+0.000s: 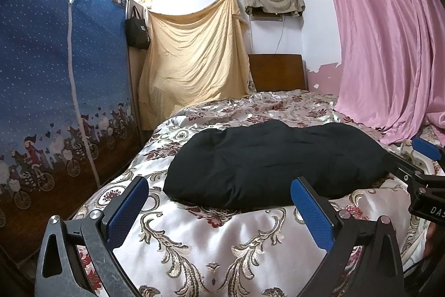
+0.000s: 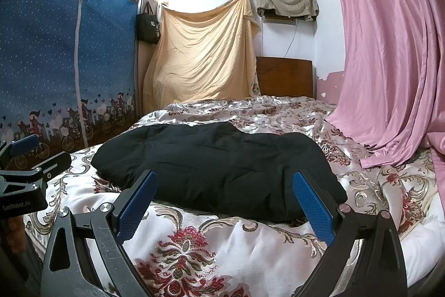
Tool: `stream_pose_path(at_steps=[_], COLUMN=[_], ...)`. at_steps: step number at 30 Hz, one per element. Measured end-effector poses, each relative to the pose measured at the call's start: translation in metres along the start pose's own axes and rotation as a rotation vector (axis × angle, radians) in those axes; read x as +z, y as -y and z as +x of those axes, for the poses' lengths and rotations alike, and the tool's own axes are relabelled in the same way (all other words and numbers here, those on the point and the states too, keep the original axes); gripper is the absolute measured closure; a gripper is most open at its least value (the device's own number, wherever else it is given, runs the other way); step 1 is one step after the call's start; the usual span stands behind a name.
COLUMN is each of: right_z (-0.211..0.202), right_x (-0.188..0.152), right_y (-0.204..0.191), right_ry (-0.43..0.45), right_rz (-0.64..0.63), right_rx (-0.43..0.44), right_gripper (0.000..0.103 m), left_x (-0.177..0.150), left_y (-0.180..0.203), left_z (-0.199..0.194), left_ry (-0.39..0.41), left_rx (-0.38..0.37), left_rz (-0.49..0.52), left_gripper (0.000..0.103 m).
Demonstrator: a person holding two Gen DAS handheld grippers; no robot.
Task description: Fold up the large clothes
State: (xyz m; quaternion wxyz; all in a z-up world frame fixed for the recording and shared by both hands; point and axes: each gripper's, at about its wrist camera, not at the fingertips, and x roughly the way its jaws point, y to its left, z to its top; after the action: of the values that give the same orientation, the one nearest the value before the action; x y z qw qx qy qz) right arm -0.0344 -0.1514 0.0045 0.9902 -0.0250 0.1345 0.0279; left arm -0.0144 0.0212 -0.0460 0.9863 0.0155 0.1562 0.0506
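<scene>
A black padded garment (image 1: pixel 272 163) lies in a thick folded bundle on the floral satin bedspread (image 1: pixel 222 247). It also shows in the right wrist view (image 2: pixel 219 166). My left gripper (image 1: pixel 219 196) is open and empty, held just short of the bundle's near edge. My right gripper (image 2: pixel 225 191) is open and empty, also just in front of the bundle. The right gripper shows at the right edge of the left wrist view (image 1: pixel 425 157). The left gripper shows at the left edge of the right wrist view (image 2: pixel 25 155).
A blue fabric wardrobe (image 1: pixel 55 91) stands along the bed's left side. A pink curtain (image 1: pixel 389 46) hangs on the right and drapes onto the bed. A beige sheet (image 1: pixel 194 57) and a wooden headboard (image 1: pixel 278 71) stand at the far end.
</scene>
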Motion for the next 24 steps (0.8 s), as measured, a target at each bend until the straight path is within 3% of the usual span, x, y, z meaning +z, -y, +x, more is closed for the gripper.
stream_pose_path(at_steps=[24], right_z=[0.0010], right_x=[-0.0009], right_y=[-0.0008], right_ry=[-0.002], right_rz=[0.001], right_rx=[0.000], right_gripper=[0.007], left_x=[-0.0016], left_y=[0.0011], left_z=[-0.0004], left_ry=[-0.005], left_rx=[0.003], left_rz=[0.005], left_gripper=[0.000])
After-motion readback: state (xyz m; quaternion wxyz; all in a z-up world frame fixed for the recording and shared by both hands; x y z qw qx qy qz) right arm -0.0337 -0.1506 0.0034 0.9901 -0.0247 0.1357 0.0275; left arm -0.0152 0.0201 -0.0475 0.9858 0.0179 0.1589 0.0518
